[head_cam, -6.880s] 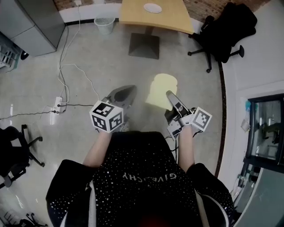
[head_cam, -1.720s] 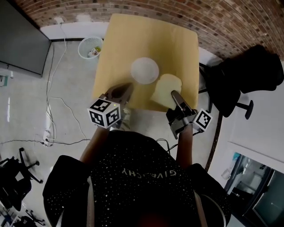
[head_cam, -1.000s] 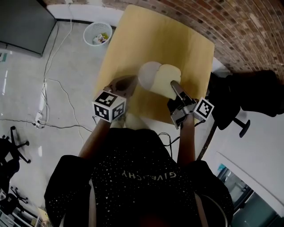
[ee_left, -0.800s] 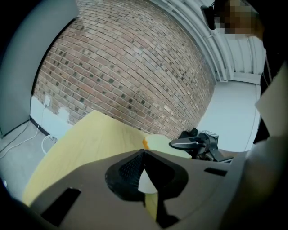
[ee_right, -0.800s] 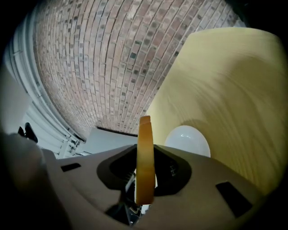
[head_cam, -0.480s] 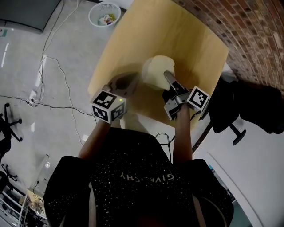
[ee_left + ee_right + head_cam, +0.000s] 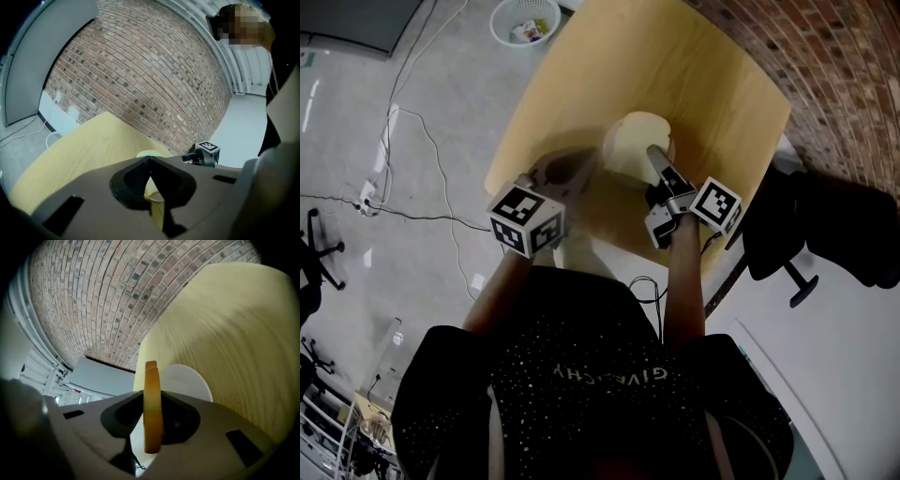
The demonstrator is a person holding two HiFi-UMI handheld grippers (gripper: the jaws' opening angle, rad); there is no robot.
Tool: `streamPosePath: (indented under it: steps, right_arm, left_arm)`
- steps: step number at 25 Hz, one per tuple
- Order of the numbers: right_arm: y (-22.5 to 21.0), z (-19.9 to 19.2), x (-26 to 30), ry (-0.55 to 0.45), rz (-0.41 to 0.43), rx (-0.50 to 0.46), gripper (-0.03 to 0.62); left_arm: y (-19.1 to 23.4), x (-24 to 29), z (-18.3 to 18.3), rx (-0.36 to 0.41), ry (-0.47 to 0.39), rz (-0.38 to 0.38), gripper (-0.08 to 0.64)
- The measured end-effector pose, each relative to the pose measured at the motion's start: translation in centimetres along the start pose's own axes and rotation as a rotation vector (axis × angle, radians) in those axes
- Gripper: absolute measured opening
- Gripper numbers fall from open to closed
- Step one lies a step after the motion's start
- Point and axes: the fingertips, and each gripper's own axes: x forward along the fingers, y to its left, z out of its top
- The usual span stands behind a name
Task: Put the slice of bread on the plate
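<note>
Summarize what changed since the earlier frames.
The right tongs carried the bread slice from above the floor to over the plate on the table. Their grip on the slice is unchanged, the left tongs stay empty, and the plate stays put.

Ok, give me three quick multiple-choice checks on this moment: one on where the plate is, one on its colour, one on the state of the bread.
1. The plate stands: A on the floor; B on the wooden table; C on the chair.
2. The plate is: A white; B blue; C black.
3. The slice of bread is: A flat on the floor; B in the bin; C clamped in the right gripper.

Key: B, the right gripper view shows it resting on the tabletop; A, it shows plain white there; C, the slice stands edge-on between that gripper's fingers.
</note>
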Motion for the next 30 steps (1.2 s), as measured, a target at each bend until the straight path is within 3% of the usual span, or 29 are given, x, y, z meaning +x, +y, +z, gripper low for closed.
streamPosePath:
  steps: [4,12,21,24,27,30]
  right_arm:
    - [-0.4,0.0,0.1,-0.010,-0.048,-0.017,0.100]
    - [-1.0,-0.2,0.2,0.016,-0.160,-0.117,0.177]
    - [-2.0,1.0,-1.5,-0.038,-0.489,-0.470,0.233]
    - [-1.7,1.9,-2.7,-0.103,-0.554,-0.533,0.235]
    - [-0.9,2.7,-4.0,-0.180,-0.548,-0.549,0.233]
    - [0.5,2.7,-5.2,-0.243,-0.467,-0.549,0.233]
  left_arm:
    - [-0.2,0.2,-0.2,-0.006,0.006,-0.011,0.008]
    - [-0.5,0.3,0.2,-0.014,0.002,-0.031,0.008]
    - [-0.8,0.0,0.5,-0.001,-0.004,-0.044,0.008]
    - [-1.0,0.0,0.6,0.014,0.002,-0.048,0.008]
    - [-1.4,0.0,0.6,0.038,0.008,-0.052,0.006]
    - [-2.2,-0.1,0.8,0.070,0.017,-0.055,0.006]
